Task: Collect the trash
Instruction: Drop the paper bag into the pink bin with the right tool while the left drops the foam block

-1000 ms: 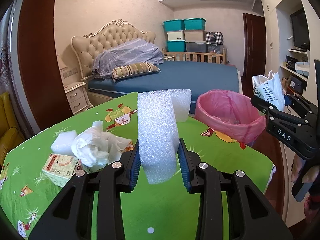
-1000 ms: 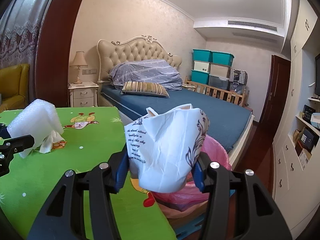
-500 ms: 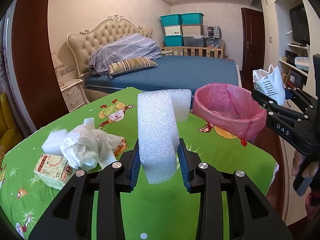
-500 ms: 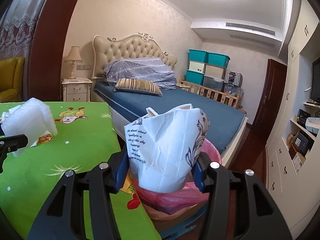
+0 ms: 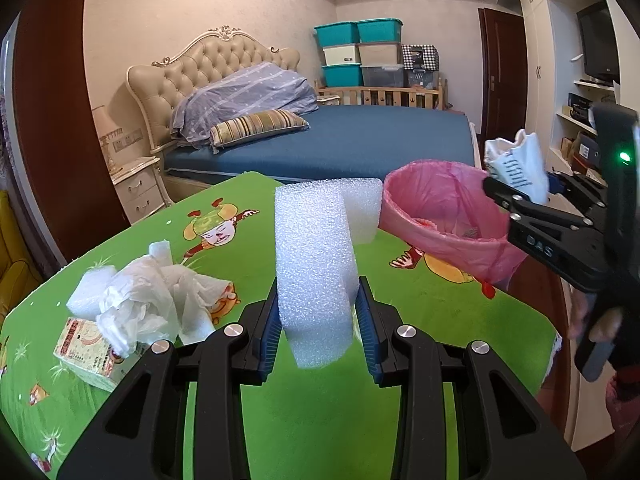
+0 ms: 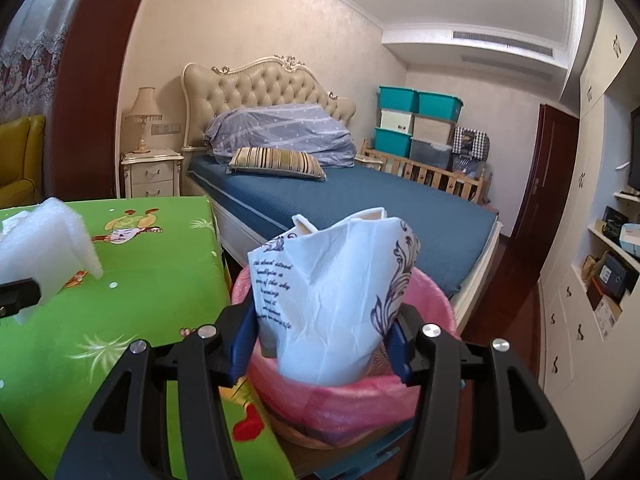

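Left gripper jaws clamp the foam block; right gripper jaws are opening around the crumpled paper cup above the pink-lined bin.

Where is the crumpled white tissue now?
In the left wrist view the crumpled white tissue lies on the green table at the left, partly over a small carton, left of the held foam block.

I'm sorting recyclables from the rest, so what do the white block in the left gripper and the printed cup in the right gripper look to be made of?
White block: likely expanded polyethylene packing foam, matte, with a fine bubbly, slightly translucent texture.

Printed cup: apparently thin coated paper, crushed, with sharp creases and dark script and scrollwork printed on it. It sits between the right gripper's opening jaws, over the pink-lined bin.
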`<state>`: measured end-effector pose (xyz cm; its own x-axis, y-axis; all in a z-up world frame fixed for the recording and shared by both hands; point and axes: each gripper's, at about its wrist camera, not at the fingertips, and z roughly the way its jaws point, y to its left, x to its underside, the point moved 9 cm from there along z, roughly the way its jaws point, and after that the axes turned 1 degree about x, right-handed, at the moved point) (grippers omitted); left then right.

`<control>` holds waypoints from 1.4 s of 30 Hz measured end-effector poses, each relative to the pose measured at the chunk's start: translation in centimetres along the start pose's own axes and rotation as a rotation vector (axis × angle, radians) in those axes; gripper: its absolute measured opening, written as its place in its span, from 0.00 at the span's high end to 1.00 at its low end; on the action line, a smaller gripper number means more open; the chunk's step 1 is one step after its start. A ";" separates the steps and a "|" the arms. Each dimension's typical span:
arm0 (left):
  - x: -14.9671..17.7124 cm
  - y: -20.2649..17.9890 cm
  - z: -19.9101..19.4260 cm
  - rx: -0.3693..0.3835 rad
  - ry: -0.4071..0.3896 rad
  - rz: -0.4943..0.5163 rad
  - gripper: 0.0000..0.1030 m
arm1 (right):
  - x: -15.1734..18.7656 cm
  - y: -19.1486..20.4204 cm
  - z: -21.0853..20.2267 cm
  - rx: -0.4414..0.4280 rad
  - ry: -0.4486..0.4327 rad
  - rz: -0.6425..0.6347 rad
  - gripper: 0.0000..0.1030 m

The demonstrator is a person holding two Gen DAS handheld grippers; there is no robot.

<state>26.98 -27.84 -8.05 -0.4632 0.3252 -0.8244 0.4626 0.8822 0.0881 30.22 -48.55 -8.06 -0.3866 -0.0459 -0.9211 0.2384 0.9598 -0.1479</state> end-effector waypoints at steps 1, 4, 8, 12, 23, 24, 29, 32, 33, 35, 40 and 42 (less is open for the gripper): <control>-0.1 0.0 0.2 0.002 0.003 -0.002 0.68 | 0.0 -0.1 0.6 -0.002 0.005 0.004 0.48; -0.8 -0.5 1.2 0.010 0.007 -0.001 0.68 | 0.0 -0.9 3.2 -0.001 0.039 0.015 0.48; -2.3 -1.1 2.8 0.038 0.024 -0.029 0.68 | 0.5 -2.3 5.8 -0.017 0.078 0.050 0.48; -4.2 -2.2 4.9 0.075 0.046 -0.051 0.68 | 0.8 -3.7 6.7 -0.118 0.083 0.101 0.25; -8.4 -11.3 10.7 0.228 0.077 0.004 0.68 | 2.5 -11.8 1.6 -0.018 0.009 0.161 0.19; -8.5 -12.1 11.1 0.245 0.080 0.006 0.67 | 2.8 -12.5 1.0 -0.003 0.005 0.166 0.19; -8.7 -15.1 13.0 0.282 0.093 0.008 0.27 | 3.4 -14.5 -1.5 0.033 -0.013 0.217 0.18; -8.2 -13.7 12.3 0.267 0.090 -0.028 0.22 | 3.2 -14.3 -2.4 0.033 -0.021 0.217 0.18; -7.9 -13.1 11.8 0.256 0.087 -0.031 0.20 | 3.3 -13.9 -2.8 0.025 -0.024 0.211 0.17; -7.3 -10.5 9.5 0.200 0.054 -0.035 0.18 | 3.2 -12.7 -3.4 0.001 -0.024 0.196 0.17; -5.0 -4.1 3.9 0.047 -0.009 -0.010 0.18 | 1.8 -6.7 -3.9 -0.104 -0.025 0.125 0.16; -3.5 -1.5 1.9 -0.017 -0.016 -0.005 0.18 | 1.0 -3.3 -4.2 -0.162 -0.025 0.106 0.16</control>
<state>29.36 -30.98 -6.35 -0.4534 0.3157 -0.8335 0.4476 0.8893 0.0933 25.26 -50.60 -6.96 -0.3442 0.0531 -0.9374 0.1291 0.9916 0.0088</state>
